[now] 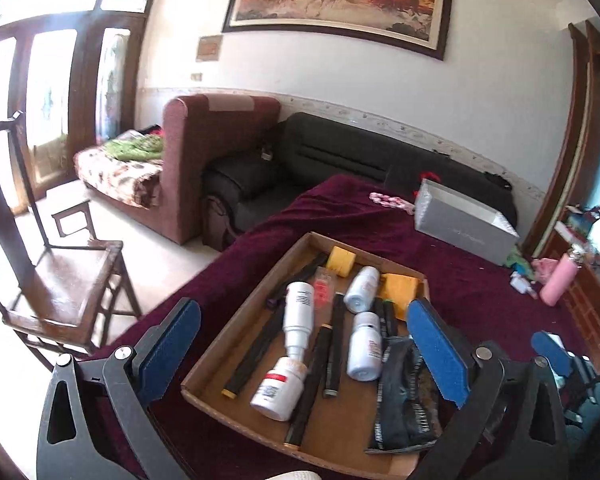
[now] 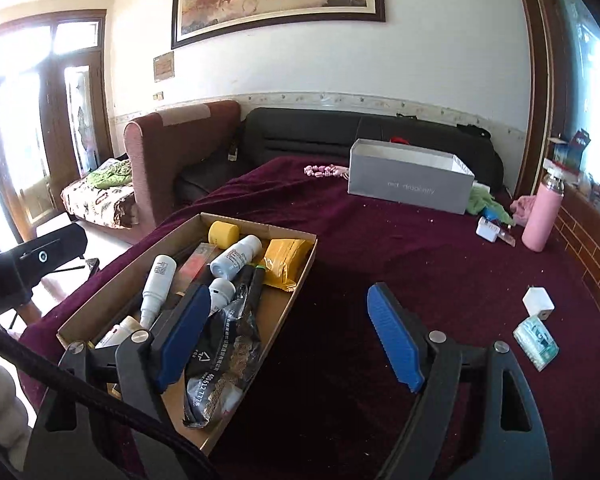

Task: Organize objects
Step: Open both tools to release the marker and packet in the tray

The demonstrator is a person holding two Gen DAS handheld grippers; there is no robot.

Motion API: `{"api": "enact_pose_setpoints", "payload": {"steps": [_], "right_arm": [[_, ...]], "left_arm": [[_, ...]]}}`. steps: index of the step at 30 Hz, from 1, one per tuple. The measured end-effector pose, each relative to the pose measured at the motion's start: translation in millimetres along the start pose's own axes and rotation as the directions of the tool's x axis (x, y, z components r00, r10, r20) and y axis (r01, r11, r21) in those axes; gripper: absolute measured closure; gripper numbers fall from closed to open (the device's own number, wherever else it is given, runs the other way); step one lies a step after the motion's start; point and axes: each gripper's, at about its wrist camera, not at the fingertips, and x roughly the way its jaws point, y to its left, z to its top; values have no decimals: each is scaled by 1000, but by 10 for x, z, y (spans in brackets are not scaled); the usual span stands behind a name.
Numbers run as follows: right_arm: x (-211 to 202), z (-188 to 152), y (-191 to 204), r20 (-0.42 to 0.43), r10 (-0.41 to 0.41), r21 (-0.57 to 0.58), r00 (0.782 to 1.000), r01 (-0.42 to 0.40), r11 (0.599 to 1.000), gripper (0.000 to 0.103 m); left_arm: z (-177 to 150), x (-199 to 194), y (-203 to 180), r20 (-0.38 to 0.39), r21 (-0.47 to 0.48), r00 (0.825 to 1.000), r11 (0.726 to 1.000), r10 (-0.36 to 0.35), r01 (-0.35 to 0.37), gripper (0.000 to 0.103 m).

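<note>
A shallow cardboard tray (image 1: 340, 416) lies on the maroon tablecloth (image 2: 380, 248). It holds several white bottles (image 1: 298, 312), black pens (image 1: 334, 344), a yellow roll (image 1: 341, 261), a yellow packet (image 1: 396, 286) and a black pouch (image 1: 404, 396). My left gripper (image 1: 308, 350) hangs open above the tray's near half, with nothing pinched between its blue pads. My right gripper (image 2: 290, 340) is open too. It straddles the tray's (image 2: 132, 276) right edge, with its left pad over the black pouch (image 2: 220, 360) and its right pad over bare cloth.
A grey open box (image 2: 410, 184) and pink beads (image 2: 324, 170) sit at the table's far side. A pink bottle (image 2: 542, 216), a white charger (image 2: 538, 300) and a small packet (image 2: 536, 340) lie to the right. A wooden chair (image 1: 60, 280) stands left of the table.
</note>
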Motion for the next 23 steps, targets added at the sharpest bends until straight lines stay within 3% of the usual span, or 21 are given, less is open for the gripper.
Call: {"api": "enact_pose_setpoints", "payload": {"steps": [3,10,23], "right_arm": [[-20,-8,-22,-6,9,2,1000,-9,1000,21],[-32,-54,-4,-30,11,-14,999,-11,1000,21],[-76,-98,68,-56,15,-41,998,-17,999,21]], "left_arm": [[0,-19,8,15,2,997,997,73,-73,1],[-60,-28,-8,9,19,990,990,142,-142,1],[-86,-129,-40,11,42,987,986,161,-162,1]]}}
